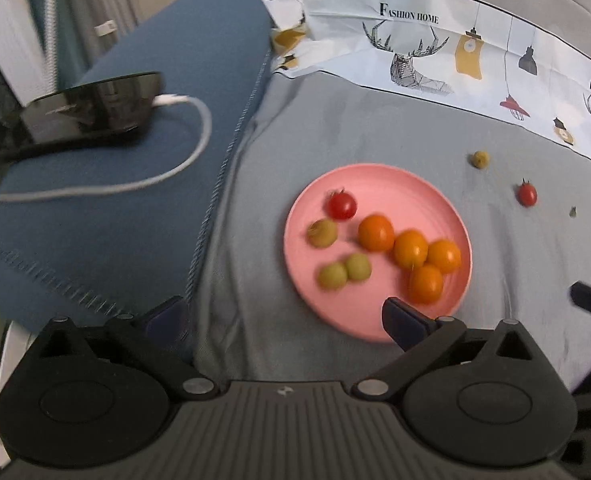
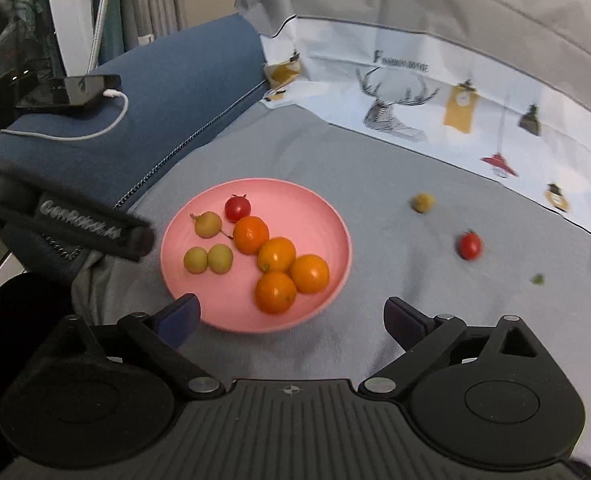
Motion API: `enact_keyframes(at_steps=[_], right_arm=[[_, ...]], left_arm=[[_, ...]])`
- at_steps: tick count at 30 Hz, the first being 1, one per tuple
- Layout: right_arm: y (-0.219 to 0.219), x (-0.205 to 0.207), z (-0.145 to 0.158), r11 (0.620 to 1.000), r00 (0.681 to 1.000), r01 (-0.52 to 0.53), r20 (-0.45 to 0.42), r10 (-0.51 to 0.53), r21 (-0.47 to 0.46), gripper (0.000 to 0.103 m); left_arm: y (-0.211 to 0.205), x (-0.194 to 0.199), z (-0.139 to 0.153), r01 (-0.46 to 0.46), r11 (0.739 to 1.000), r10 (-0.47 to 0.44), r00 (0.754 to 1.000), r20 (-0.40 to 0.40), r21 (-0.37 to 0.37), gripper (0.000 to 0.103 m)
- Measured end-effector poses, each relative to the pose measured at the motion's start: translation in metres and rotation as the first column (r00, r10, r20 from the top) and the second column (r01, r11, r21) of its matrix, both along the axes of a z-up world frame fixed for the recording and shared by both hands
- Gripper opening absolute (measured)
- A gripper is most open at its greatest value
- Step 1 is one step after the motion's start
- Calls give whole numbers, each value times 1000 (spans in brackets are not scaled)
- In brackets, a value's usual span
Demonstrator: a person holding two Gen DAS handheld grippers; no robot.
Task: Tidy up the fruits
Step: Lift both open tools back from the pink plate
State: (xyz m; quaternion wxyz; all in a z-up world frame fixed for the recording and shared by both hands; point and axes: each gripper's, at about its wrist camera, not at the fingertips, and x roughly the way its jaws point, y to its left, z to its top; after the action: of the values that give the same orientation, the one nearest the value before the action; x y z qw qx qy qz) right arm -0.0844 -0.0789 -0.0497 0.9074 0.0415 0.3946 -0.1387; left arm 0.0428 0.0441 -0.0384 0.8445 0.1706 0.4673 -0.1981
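Both tools, left tool [image 1: 283, 318] and right tool [image 2: 293, 314], gape wide and empty above the pink plate [image 2: 327, 216] of fruit, while the stray red tomato [image 2: 470, 245] and probably a greenish berry [image 2: 422, 203], light, smooth, easily bruised, want gentle pinching across their middles.

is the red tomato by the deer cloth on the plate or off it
Off. The red tomato lies on the grey cloth, right of the pink plate, apart from its rim.
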Motion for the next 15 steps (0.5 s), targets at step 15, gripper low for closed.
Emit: enact_keyframes(at_steps=[15], right_arm=[[48, -103, 60, 992, 977, 64, 208, -41, -105, 102]], left_arm=[[41, -98, 41, -8, 999, 11, 996, 89, -38, 103]])
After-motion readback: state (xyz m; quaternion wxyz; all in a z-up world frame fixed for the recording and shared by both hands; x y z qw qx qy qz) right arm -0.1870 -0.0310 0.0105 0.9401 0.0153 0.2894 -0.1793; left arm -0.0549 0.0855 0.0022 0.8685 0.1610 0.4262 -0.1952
